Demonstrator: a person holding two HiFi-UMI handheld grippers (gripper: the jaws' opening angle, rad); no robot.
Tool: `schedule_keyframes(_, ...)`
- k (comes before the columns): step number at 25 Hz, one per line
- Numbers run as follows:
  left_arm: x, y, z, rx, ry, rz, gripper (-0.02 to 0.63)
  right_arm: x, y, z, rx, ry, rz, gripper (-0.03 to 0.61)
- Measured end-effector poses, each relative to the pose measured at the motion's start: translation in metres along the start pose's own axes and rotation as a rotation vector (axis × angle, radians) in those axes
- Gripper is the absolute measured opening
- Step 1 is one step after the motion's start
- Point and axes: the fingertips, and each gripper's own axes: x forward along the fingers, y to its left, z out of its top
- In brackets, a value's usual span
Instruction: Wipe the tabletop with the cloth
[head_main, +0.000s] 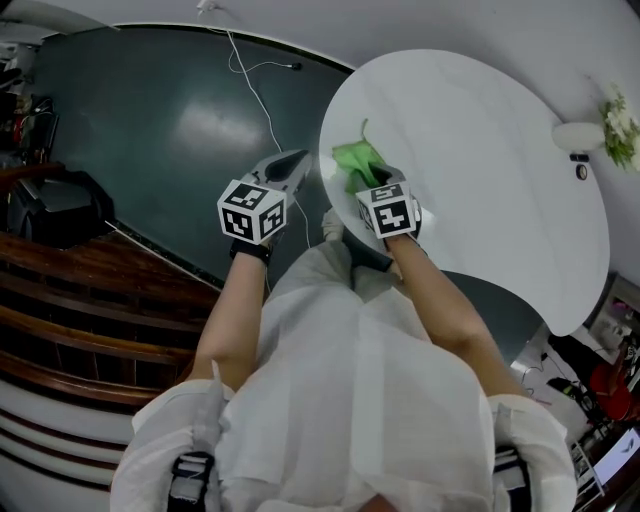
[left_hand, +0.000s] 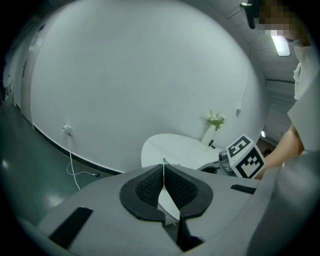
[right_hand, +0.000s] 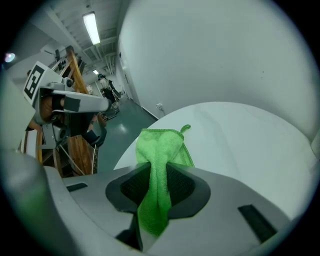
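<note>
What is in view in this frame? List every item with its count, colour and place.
table: one, white, round, ahead of the person
cloth: one, green, at the table's near edge
vase: one, white, holding pale flowers, at the table's right edge
cable: one, white, on the dark green floor
wooden steps: dark brown, far left
left gripper: grey, jaws together, empty, off the table
right gripper: grey, clamped on the cloth

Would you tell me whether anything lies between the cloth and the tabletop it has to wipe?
Nothing visible does: the cloth, clamped in the right gripper, is over bare tabletop. Only a vase stands at the far edge.
</note>
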Motion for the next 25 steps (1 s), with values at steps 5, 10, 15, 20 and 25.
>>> schedule_keyframes(5, -0.001, 0.024, 0.028, 0.032, -0.021, 0.004, 0.017, 0.033, -0.023, 0.052, -0.061, 0.000, -0.017, 0.083)
schedule_keyframes(10, -0.006, 0.036, 0.055, 0.056, -0.049, 0.004, 0.018, 0.062, -0.043, 0.102, -0.094, 0.001, -0.046, 0.083)
schedule_keyframes(15, -0.013, 0.034, 0.079, 0.074, -0.098, 0.005, 0.017, 0.061, -0.067, 0.152, -0.010, -0.107, -0.042, 0.083)
schedule_keyframes(20, -0.018, 0.038, 0.118, 0.104, -0.169, 0.012, 0.017, 0.009, -0.092, 0.212, 0.113, -0.318, -0.023, 0.083)
schedule_keyframes(25, -0.023, 0.029, 0.165, 0.137, -0.264, -0.006, 0.017, -0.070, -0.112, 0.225, 0.151, -0.492, -0.074, 0.083)
